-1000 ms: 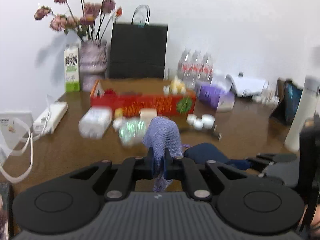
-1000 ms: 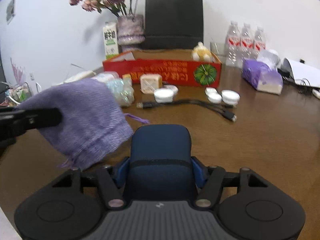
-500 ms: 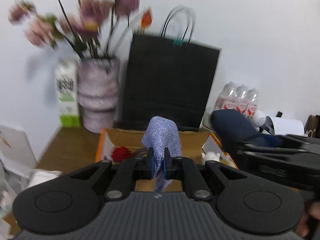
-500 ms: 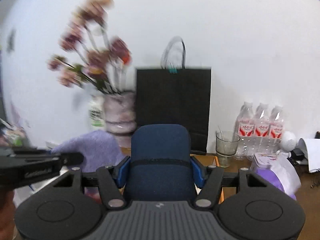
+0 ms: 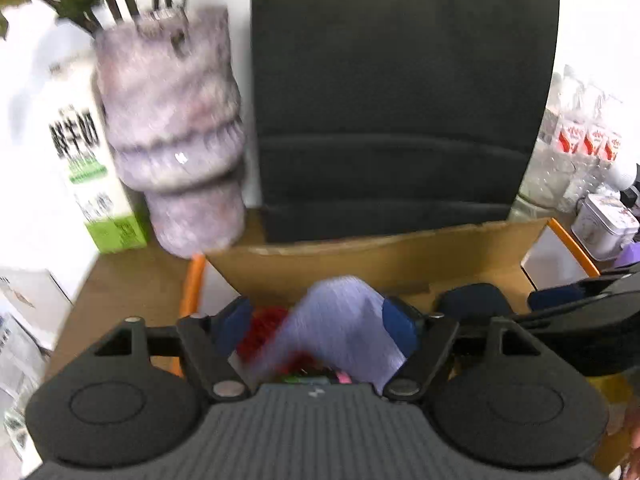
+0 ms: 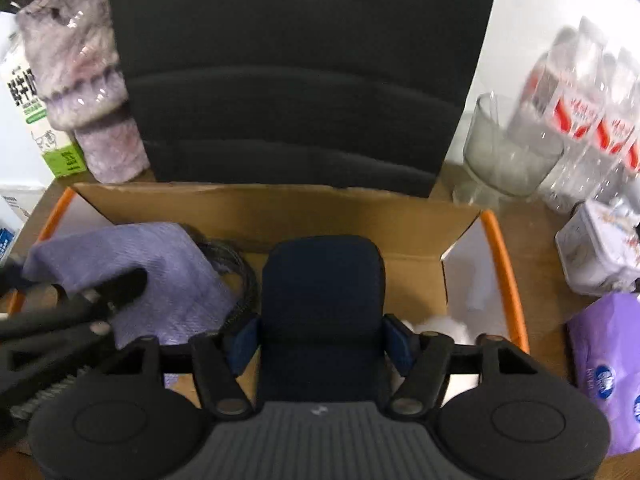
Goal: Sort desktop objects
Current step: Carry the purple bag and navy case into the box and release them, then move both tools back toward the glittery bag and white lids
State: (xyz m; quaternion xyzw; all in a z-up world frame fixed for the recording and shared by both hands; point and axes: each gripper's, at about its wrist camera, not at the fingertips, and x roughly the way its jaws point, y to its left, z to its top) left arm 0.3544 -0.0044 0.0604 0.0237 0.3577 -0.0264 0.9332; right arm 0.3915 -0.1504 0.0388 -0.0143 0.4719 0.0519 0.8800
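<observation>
Both grippers are hovering over the open cardboard box, left jaws spread, right jaws clamped on a dark blue case.

Left gripper (image 5: 316,326): jaws are standing wide apart; the purple knit pouch (image 5: 340,320) is lying between them, blurred, so contact cannot be told, over something red (image 5: 262,330) inside the cardboard box (image 5: 360,258). Right gripper (image 6: 322,338): blue pads are pressing both sides of the dark blue case (image 6: 322,280), which is hanging above the box floor, right of the pouch and a coiled black cable (image 6: 236,276); something white (image 6: 440,326) is sitting at the box's right end. Farther out: black paper bag (image 6: 296,60) is standing behind the box, purple vase (image 5: 172,128) and milk carton (image 5: 80,152) far left, glass (image 6: 504,152) and water bottles (image 6: 580,92) far right, tissue pack (image 6: 604,360) near right.
</observation>
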